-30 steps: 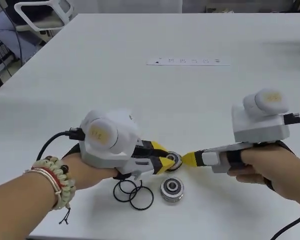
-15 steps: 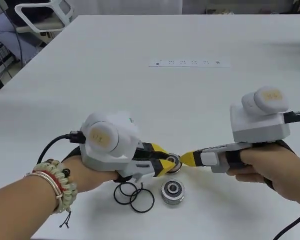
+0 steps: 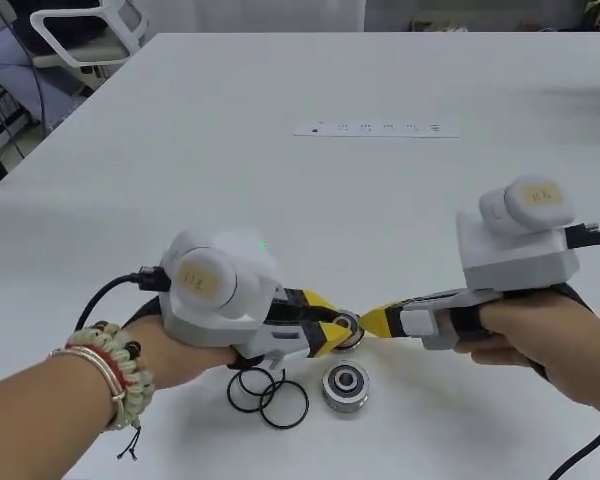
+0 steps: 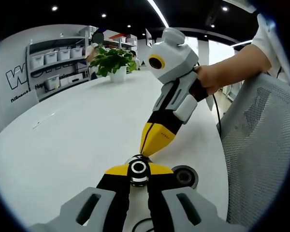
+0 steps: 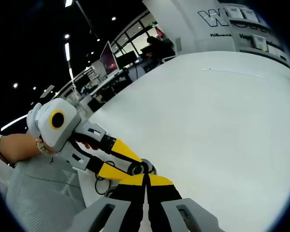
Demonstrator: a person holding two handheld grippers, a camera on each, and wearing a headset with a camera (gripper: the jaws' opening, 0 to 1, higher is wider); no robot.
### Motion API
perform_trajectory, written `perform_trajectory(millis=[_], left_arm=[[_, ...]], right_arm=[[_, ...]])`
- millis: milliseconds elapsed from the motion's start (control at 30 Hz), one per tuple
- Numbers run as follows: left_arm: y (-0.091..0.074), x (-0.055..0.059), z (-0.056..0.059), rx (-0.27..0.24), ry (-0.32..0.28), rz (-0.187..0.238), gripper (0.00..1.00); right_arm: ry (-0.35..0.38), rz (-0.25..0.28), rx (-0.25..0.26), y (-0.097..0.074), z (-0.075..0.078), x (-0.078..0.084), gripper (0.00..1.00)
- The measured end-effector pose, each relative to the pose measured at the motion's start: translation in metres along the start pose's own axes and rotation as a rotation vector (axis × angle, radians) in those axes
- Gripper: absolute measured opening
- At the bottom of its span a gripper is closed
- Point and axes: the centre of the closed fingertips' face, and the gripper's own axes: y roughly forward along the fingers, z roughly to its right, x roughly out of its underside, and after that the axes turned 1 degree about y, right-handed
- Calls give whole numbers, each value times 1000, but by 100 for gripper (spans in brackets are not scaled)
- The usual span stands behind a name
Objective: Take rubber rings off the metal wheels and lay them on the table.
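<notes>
A small metal wheel (image 3: pixel 347 326) (image 4: pixel 138 168) is clamped between the yellow tips of my left gripper (image 3: pixel 334 331) (image 4: pixel 138 170), just above the table. My right gripper (image 3: pixel 366 320) (image 5: pixel 146 180) comes in from the right with its jaws closed together, tips touching the wheel's rim (image 5: pixel 139 167). Whether they pinch a rubber ring is hidden. A second wheel (image 3: pixel 345 385) (image 4: pixel 185 176) lies flat on the table below them. Three black rubber rings (image 3: pixel 267 391) lie overlapping to its left.
The white table (image 3: pixel 310 200) stretches far ahead. A flat white strip with small marks (image 3: pixel 377 127) lies across its middle. An office chair (image 3: pixel 85 30) stands at the far left corner. The left gripper's black cable (image 3: pixel 105 293) loops near the person's beaded wrist.
</notes>
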Motion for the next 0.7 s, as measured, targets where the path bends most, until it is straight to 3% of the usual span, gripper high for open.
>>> perform_trajectory(millis=[700], left_arm=[[0, 0, 0, 4, 7, -4, 8]], right_arm=[[-70, -7, -6, 2, -6, -3, 0]])
